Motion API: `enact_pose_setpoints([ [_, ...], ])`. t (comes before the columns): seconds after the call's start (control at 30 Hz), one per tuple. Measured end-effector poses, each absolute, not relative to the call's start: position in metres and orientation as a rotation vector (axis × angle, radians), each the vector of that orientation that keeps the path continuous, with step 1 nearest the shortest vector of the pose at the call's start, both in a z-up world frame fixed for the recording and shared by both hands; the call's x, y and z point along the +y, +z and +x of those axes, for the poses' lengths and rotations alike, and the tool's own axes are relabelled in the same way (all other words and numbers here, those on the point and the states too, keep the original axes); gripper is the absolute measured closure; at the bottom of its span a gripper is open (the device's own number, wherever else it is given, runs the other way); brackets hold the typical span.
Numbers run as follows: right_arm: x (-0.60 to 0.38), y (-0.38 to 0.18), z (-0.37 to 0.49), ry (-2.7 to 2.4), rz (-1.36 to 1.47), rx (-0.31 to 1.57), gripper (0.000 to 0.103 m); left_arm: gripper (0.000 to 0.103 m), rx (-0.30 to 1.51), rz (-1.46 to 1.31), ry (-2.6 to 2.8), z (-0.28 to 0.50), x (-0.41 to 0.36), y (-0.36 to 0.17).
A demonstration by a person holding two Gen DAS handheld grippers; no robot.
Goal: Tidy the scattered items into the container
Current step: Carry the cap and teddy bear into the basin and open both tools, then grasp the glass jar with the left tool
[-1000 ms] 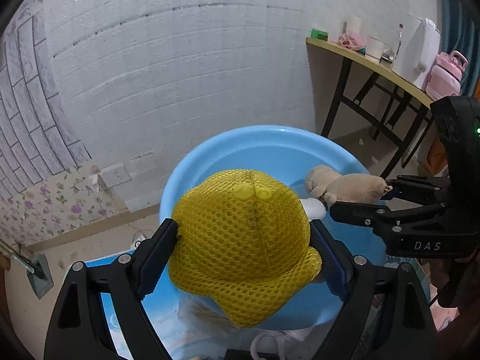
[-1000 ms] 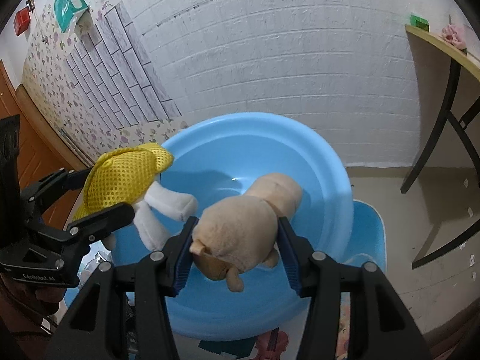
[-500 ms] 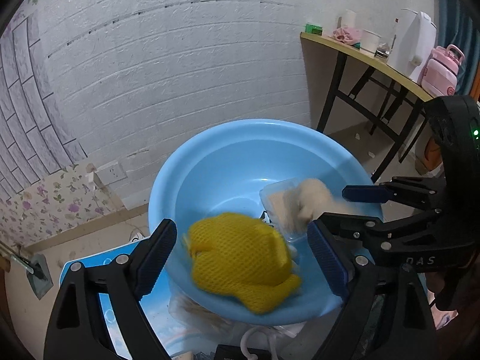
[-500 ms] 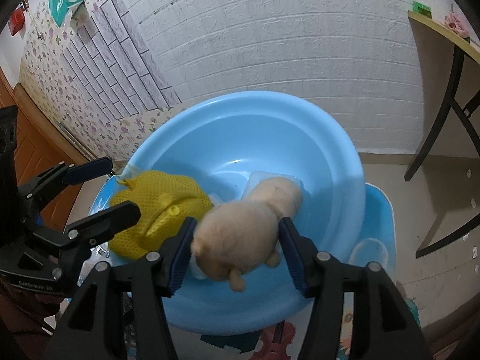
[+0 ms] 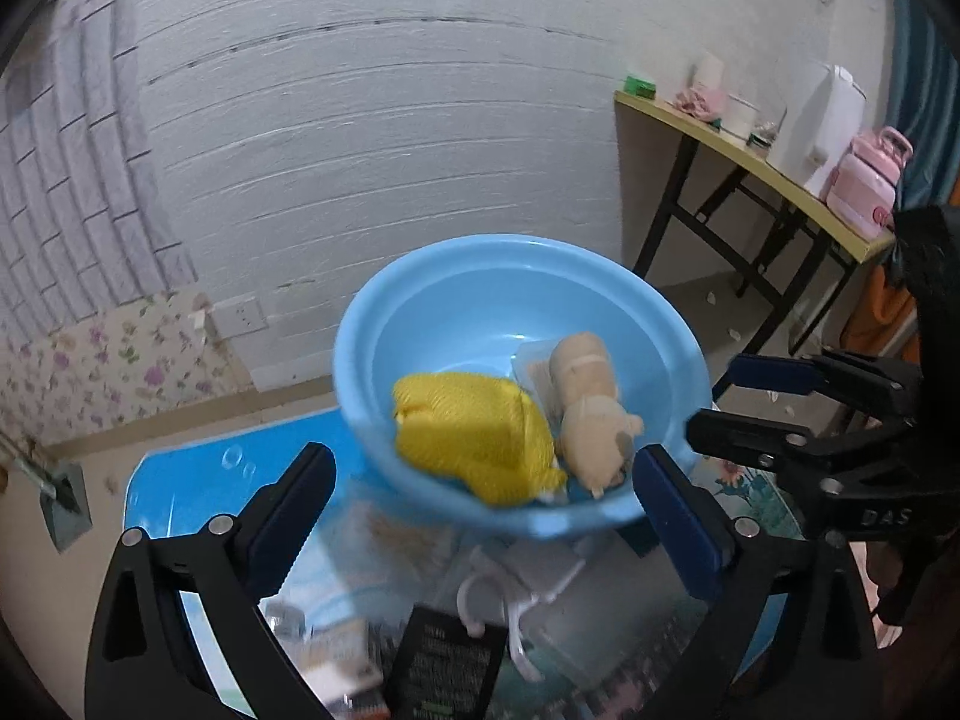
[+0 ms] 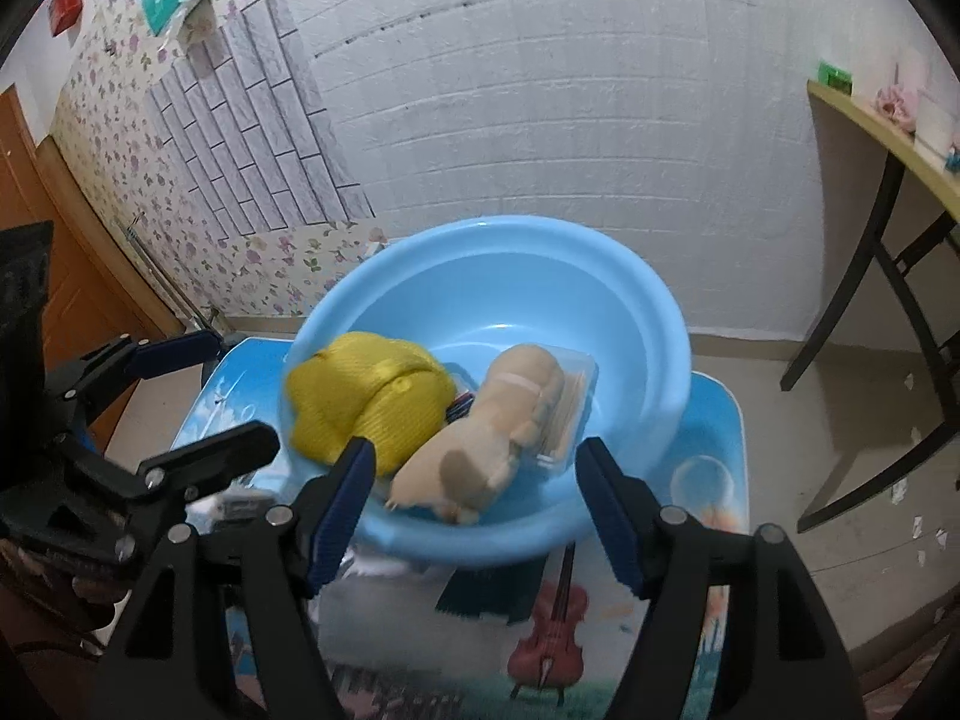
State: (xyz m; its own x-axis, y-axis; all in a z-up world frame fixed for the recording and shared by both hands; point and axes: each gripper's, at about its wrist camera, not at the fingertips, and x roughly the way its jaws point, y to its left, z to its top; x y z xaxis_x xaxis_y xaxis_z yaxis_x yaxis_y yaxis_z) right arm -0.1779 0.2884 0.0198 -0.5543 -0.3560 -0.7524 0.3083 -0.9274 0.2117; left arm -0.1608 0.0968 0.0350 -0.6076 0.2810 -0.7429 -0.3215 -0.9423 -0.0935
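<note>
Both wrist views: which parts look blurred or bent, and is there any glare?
Left wrist view: the near rim of the blue basin and the clutter below it smear with motion; the yellow mesh toy is soft. Right wrist view: the basin's near rim and the beige plush are blurred; the wall's brick lines bow from the fisheye. A small glint sits on the basin floor in each.
</note>
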Motion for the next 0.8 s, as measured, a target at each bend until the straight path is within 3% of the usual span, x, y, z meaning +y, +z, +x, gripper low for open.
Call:
enact_pose_setpoints([
  [0.5, 0.272, 0.044, -0.098, -2.51, 1.195, -0.027, 0.033, 0.003, -0.171, -1.194, 2.653, -0.089, 0.033, 0.039],
  [0.8, 0.263, 0.046, -0.059, -2.519, 1.185, -0.035, 0.033, 0.003, -0.156, -1.165, 2.733, -0.05, 0.016, 0.038],
])
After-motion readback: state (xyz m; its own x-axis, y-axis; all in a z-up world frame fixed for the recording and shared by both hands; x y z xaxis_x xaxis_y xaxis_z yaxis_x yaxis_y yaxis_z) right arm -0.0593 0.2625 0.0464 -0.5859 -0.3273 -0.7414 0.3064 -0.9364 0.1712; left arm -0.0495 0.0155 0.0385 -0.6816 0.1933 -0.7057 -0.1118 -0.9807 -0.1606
